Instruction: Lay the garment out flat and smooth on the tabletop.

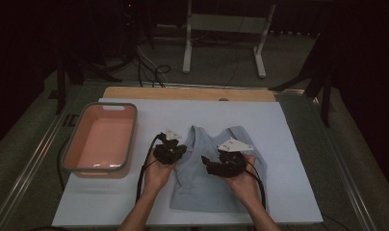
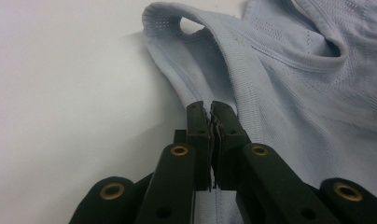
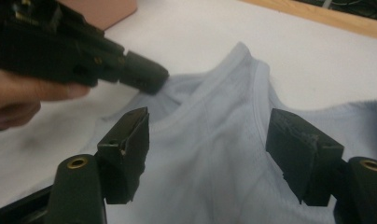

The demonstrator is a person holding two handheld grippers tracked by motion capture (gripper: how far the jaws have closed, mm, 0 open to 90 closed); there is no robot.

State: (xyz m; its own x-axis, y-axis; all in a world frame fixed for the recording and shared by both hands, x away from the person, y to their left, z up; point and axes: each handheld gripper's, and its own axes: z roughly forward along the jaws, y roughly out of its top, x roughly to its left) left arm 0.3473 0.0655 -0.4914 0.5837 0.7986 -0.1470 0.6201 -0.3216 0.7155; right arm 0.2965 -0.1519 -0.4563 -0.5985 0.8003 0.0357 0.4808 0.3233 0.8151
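The pale blue knit sleeveless top (image 1: 216,168) lies flat under both grippers, its armhole edge pinched by the left gripper (image 2: 210,109), while the right gripper (image 3: 207,140) gapes above it.

Dim room; grey floor (image 1: 221,62) with loose black cables (image 1: 151,72); white metal stand (image 1: 226,33) at the far side; dark frame legs (image 1: 322,91).

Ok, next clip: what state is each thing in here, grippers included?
Light blue sleeveless knit top: spread flat on the white mat, its left edge pinched.
Pink plastic basin with grey rim: upright, empty.
Left gripper: shut on the top's edge.
Right gripper: open above the top.
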